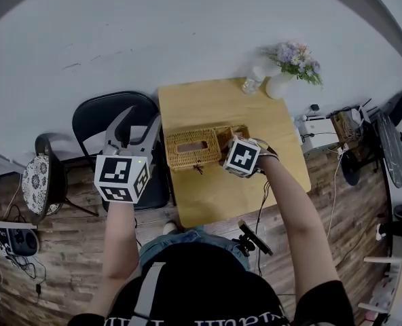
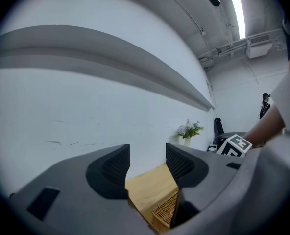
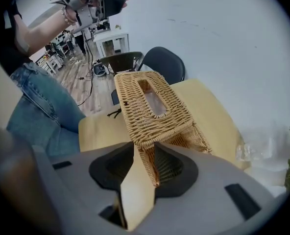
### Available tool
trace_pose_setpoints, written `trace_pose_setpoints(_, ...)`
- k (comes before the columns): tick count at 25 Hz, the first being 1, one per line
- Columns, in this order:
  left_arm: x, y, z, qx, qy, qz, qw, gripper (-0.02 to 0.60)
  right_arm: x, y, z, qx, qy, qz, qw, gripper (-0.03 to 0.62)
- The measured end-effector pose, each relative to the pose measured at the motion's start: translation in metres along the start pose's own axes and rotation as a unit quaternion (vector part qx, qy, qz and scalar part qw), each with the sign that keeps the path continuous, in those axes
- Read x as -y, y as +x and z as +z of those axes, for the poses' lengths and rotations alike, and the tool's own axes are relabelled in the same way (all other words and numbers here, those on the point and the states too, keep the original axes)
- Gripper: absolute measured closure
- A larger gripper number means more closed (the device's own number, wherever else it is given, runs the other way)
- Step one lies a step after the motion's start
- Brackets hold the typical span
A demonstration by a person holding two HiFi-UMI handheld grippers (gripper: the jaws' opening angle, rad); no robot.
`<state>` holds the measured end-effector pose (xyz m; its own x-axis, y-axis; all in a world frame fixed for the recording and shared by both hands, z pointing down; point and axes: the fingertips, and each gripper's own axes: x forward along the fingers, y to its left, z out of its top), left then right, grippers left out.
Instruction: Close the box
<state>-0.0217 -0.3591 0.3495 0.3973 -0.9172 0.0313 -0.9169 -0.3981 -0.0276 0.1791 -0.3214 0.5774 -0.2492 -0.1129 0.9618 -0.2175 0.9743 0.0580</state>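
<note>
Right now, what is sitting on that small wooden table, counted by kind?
Wicker tissue box: 1
Vase of flowers: 1
Clear container: 1
Total: 3

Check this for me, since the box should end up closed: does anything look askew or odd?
Yes. The wicker lid sits tilted. Its end nearest the right gripper is lifted off the box, leaving a gap. That raised end lies between the gripper's jaws, which stand apart. Nothing looks spilled or broken, and the vase stands upright.
</note>
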Motion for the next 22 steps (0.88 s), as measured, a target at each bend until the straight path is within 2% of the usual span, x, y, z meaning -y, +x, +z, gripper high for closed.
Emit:
trace_pose_setpoints(7,-0.008,0.000,-0.008,-0.011,-0.004,0.009,0.9999,0.347,-0.002,0.022,-0.009,-0.016,0.025,0.019,0.999,0.460)
trace_pose_setpoints(14,-0.008,0.004,-0.012,-0.018,0.001,0.004,0.9998,0.347,-0.001,0.022,-0.007,-0.018,0.024,0.017,0.999,0.464)
trace_pose_setpoints(19,0.000,0.004,-0.010,-0.017,0.005,-0.007,0.9998,0.347,-0.002,0.006,-0.004,-0.006,0.037,0.006,0.999,0.471)
trace_pose_setpoints(22,0.003,0.000,-0.009,-0.014,0.004,-0.013,0.9998,0.347,-0.002,-0.010,0.005,0.027,0.055,-0.003,0.998,0.502)
